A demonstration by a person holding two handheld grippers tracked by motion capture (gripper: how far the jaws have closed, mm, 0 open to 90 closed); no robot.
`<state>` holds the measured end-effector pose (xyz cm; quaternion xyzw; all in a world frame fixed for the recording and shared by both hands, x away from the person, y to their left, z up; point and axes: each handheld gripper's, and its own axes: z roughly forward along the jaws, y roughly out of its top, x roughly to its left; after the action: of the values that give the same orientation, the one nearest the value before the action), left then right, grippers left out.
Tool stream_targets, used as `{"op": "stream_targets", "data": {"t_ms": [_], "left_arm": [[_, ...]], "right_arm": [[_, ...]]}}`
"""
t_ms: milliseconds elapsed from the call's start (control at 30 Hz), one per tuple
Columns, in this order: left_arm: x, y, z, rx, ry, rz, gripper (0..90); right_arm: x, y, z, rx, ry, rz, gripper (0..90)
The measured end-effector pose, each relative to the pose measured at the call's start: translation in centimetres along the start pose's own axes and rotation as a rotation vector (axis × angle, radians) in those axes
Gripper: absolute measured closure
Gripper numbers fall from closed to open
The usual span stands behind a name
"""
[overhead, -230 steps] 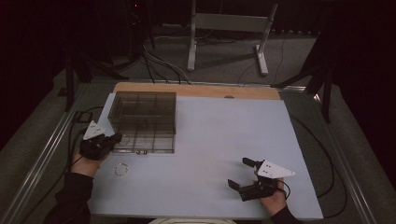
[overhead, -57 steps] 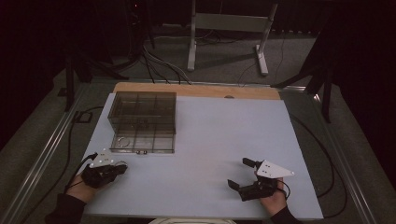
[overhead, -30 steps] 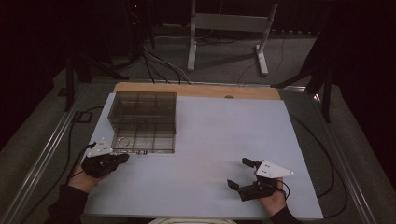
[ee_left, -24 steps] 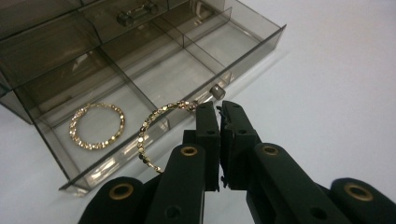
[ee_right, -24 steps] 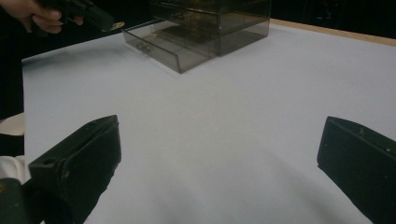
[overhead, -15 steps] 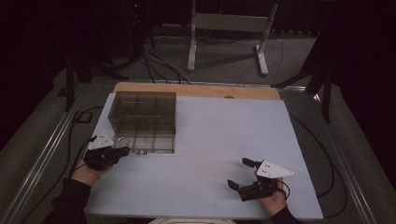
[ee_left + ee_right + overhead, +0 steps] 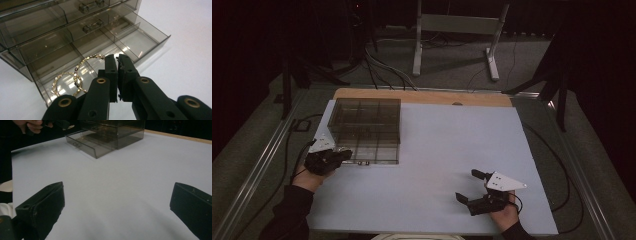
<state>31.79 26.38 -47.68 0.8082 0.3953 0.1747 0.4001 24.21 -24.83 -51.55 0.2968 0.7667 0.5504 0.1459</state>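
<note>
left gripper shut over open drawer (gold bracelets inside)

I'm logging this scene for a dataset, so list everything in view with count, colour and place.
drawer box: one, smoky clear plastic, far-left part of the table.
open drawer: one, smoky clear, bottom tier, pulled out toward the left gripper.
bracelets: two, gold beaded; one lies in the open drawer, the other is held by the left gripper above it.
table mat: one, pale grey-white, covering the table.
wooden edge: one, tan, along the far side.
metal stand: one, grey, on the floor behind.
left gripper: one, black, fingers shut on a bracelet.
right gripper: one, black, fingers wide open, near-right of the mat.
</note>
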Motion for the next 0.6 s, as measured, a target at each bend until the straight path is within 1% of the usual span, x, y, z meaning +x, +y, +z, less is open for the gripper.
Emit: {"op": "stream_targets", "data": {"t_ms": [100,133,200,233,333,400,433,567,600], "left_arm": [[0.2,0.2,0.2,-0.009,0.004,-0.017,88.0],[0.3,0.2,0.2,-0.010,0.012,-0.022,88.0],[0.4,0.4,0.5,-0.008,0.017,-0.026,88.0],[0.5,0.4,0.7,-0.008,0.026,-0.031,88.0],[0.7,0.5,1.1,-0.007,0.034,-0.045,88.0],[0.8,0.5,1.2,-0.004,0.039,-0.048,88.0],[1.0,0.4,1.5,-0.004,0.042,-0.060,88.0],[1.2,0.3,2.1,0.016,0.060,-0.061,87.9],[1.3,0.2,2.2,0.019,0.063,-0.067,87.9]], "right_arm": [[0.0,0.0,0.0,0.001,0.001,-0.001,0.0],[0.0,0.0,0.1,0.001,0.000,-0.002,0.0],[0.0,0.0,0.1,0.000,0.000,-0.003,0.0],[0.0,0.0,0.1,0.000,0.001,-0.003,0.0],[0.0,0.0,0.0,0.002,0.000,-0.001,0.0],[0.0,0.0,0.0,0.001,0.000,-0.001,0.0],[0.0,0.0,0.0,0.000,0.001,0.001,0.0],[0.0,0.0,0.0,0.002,0.001,0.000,0.0],[0.0,0.0,0.0,0.001,0.000,0.001,0.0]]}}
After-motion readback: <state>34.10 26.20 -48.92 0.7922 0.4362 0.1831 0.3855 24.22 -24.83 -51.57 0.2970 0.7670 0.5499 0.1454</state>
